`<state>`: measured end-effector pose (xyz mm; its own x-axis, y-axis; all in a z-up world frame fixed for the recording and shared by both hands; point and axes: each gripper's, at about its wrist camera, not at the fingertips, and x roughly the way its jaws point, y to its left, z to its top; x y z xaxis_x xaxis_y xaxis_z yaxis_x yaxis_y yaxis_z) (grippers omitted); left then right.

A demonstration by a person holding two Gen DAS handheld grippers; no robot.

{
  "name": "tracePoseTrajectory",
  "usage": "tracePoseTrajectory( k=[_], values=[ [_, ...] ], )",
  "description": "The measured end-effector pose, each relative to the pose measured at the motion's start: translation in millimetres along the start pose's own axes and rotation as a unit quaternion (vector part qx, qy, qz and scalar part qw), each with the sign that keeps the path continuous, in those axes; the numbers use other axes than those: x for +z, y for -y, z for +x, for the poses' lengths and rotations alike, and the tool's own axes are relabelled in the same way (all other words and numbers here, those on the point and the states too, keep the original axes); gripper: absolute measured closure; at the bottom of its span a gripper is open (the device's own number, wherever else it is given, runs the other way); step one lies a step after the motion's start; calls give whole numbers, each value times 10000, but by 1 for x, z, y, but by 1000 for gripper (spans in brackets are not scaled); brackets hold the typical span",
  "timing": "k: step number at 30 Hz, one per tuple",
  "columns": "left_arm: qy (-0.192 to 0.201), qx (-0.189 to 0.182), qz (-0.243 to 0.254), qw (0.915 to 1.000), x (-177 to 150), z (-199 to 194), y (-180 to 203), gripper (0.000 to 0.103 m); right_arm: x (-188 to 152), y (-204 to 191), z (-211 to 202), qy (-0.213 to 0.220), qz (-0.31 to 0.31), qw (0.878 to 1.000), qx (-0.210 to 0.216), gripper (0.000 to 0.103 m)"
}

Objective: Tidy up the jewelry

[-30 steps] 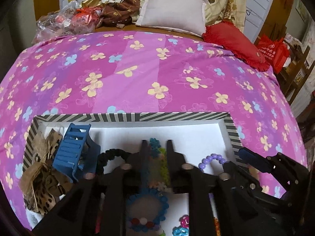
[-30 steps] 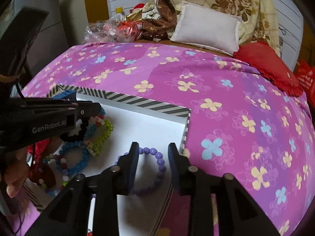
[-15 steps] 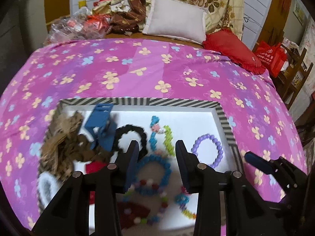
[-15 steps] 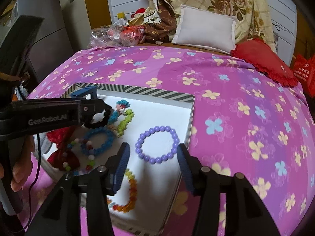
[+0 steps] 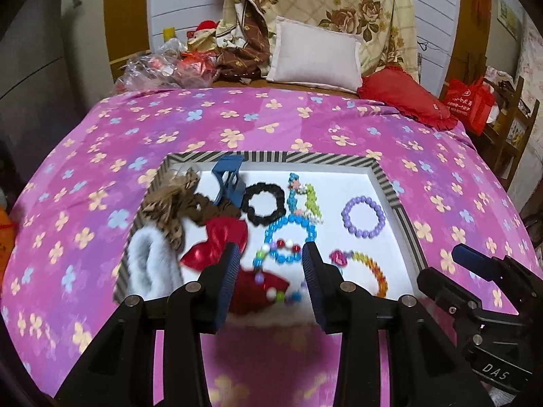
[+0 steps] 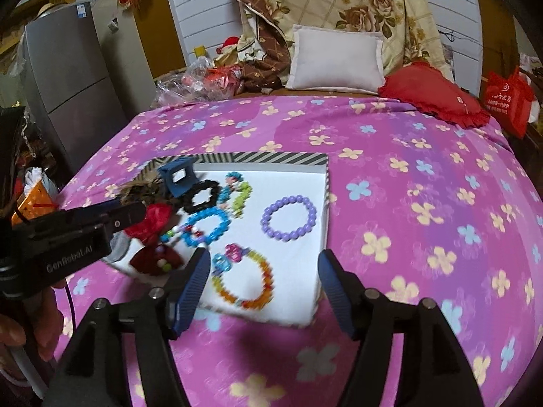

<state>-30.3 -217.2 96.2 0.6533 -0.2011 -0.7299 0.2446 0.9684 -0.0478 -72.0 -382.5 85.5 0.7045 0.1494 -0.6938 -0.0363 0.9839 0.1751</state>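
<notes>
A white tray with a striped rim [image 5: 390, 186] [image 6: 264, 158] lies on the pink flowered bedspread. In it lie a purple bead bracelet [image 5: 363, 216] [image 6: 289, 217], a blue bead bracelet [image 5: 290, 239] [image 6: 204, 225], a rainbow bracelet [image 5: 371, 271] [image 6: 242, 279], a black scrunchie [image 5: 263, 203] [image 6: 201, 195], a blue hair claw [image 5: 229, 179] [image 6: 178, 174], red bows [image 5: 217, 246] and a grey fluffy band [image 5: 152, 264]. My left gripper [image 5: 269, 281] is open and empty above the tray's near edge. My right gripper [image 6: 264, 288] is open and empty over the tray's near right corner.
At the bed's head lie a white pillow [image 5: 315, 56], a red cushion [image 5: 407, 96], a folded quilt [image 5: 339, 3] and plastic bags [image 5: 159, 71]. A grey fridge [image 6: 68, 91] stands left of the bed. A red bag [image 6: 509, 101] sits at the right.
Both grippers have pulled back and up from the tray and their jaws have opened wider. The purple bracelet now lies free in the tray.
</notes>
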Motion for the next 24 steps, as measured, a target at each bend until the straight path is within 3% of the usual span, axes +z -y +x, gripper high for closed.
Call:
tracePoseTrajectory(
  k=[24],
  values=[
    [470, 445, -138, 9978, -56, -73, -24, 68, -36, -58, -49, 250, -118, 9996, 77, 27]
  ],
)
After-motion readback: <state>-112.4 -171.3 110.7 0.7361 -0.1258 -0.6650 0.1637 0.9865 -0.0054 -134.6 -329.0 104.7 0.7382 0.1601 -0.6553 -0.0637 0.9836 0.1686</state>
